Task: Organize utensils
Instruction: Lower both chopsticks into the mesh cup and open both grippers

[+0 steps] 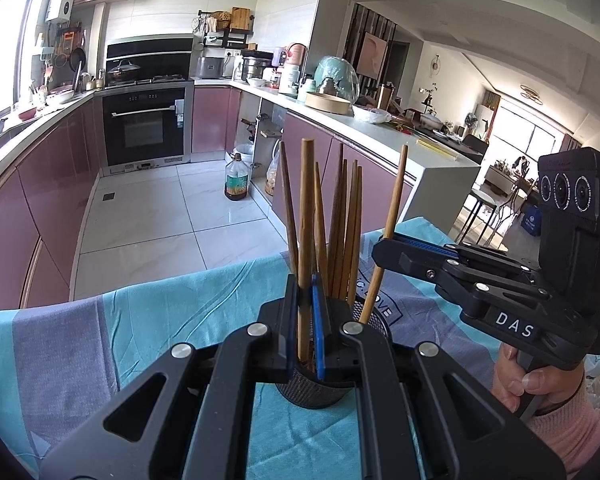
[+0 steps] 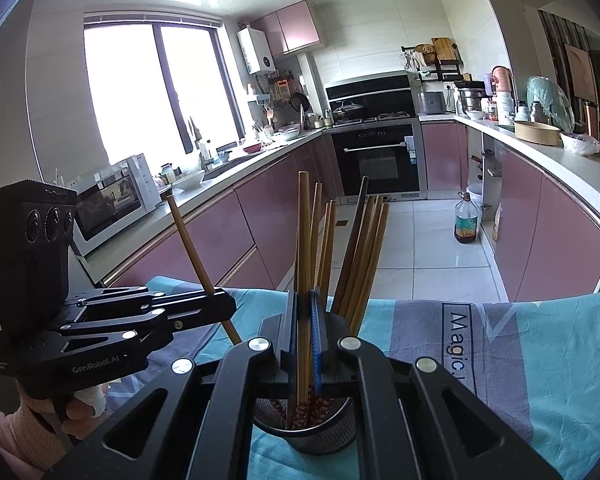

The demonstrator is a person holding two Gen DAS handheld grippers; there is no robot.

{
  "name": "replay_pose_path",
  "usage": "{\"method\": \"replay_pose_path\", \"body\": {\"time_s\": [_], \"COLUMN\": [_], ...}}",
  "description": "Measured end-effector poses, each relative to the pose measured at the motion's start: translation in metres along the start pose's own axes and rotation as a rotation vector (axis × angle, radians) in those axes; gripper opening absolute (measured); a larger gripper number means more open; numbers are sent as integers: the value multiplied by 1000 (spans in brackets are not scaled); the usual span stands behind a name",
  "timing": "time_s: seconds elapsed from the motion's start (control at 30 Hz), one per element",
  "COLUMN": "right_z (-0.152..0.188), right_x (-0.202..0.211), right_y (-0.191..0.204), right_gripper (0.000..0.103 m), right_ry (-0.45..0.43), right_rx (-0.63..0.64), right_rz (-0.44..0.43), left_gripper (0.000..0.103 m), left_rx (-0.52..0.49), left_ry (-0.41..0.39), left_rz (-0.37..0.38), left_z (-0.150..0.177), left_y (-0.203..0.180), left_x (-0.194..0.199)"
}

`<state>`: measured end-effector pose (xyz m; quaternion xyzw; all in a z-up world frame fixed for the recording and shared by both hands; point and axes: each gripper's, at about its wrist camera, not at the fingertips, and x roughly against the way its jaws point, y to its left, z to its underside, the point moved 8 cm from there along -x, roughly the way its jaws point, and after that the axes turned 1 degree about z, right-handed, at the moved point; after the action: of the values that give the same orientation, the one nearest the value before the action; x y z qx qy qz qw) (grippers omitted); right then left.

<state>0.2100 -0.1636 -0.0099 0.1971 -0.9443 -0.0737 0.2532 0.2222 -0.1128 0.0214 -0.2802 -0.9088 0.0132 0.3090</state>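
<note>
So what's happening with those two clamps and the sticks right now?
Left gripper shut on one chopstick. Right gripper shut on another chopstick. Both over the mesh holder. Nothing blocking.

Each wrist camera looks forward and downward along its gripper, close above the table. Both views share the mesh chopstick holder and the kitchen beyond

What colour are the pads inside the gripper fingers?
Blue, on the pads of the right gripper; clearest in the right wrist view.

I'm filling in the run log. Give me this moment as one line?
left gripper: shut on chopstick | right gripper: shut on chopstick | both over mesh holder | cloth beneath
</note>
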Motion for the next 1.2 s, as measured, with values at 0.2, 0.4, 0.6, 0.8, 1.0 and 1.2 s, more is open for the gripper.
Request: {"method": "replay_pose_path", "body": {"time_s": [0.2, 0.4, 0.6, 0.8, 1.0, 1.2], "right_z": [0, -1, -1, -2, -2, -2], "right_x": [-1, -5, -8, -13, -16, -18], "right_y": [-2, -4, -5, -10, -12, -13], "right_gripper": [5, 5, 5, 5, 5, 6], "right_ry": [2, 7, 11, 17, 26, 30], "right_rx": [-6, -11, -18, -33, -38, -44], "right_rz": [-1, -2, -2, 1, 2, 4], "left_gripper": [7, 7, 7, 7, 7, 8], "left_rx": [4, 5, 6, 7, 18, 28], "left_ry": [15, 16, 17, 18, 21, 31], "left_rz": [-11, -16, -17, -17, -22, -26], "left_z": [0, -2, -3, -2, -5, -2], "left_y": [5, 10, 12, 12, 20, 27], "left_x": [-11, -15, -18, -19, -27, -36]}}
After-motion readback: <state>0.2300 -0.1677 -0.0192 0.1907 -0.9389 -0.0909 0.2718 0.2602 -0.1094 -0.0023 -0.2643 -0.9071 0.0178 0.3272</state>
